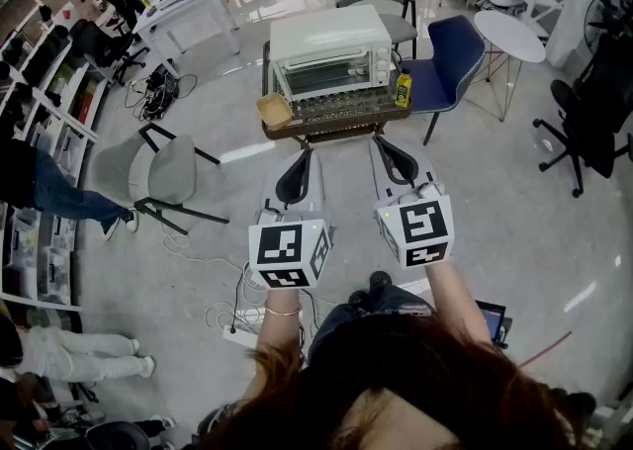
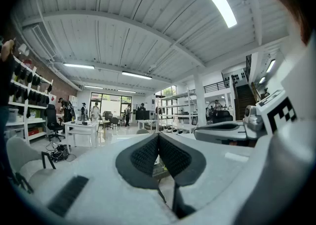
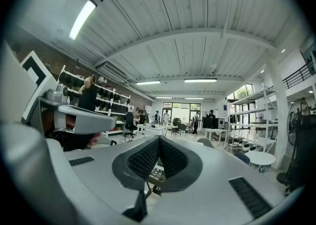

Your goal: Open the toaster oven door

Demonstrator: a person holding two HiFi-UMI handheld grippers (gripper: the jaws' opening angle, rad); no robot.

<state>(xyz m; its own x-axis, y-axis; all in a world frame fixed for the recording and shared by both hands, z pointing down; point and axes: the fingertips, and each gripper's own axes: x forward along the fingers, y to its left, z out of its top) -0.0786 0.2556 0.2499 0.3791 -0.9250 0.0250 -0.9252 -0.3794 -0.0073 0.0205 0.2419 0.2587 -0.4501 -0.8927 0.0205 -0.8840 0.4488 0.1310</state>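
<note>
While I kept both tools short of the small table (image 1: pixel 341 124), the left gripper (image 1: pixel 305 156) and the right gripper (image 1: pixel 382 144) each had their jaws pressed fully together with nothing between them. The white toaster oven (image 1: pixel 331 38) sat on that table ahead of them, its glass door (image 1: pixel 326 77) closed, with a yellow bottle (image 1: pixel 403 90) just beside its right end.
</note>
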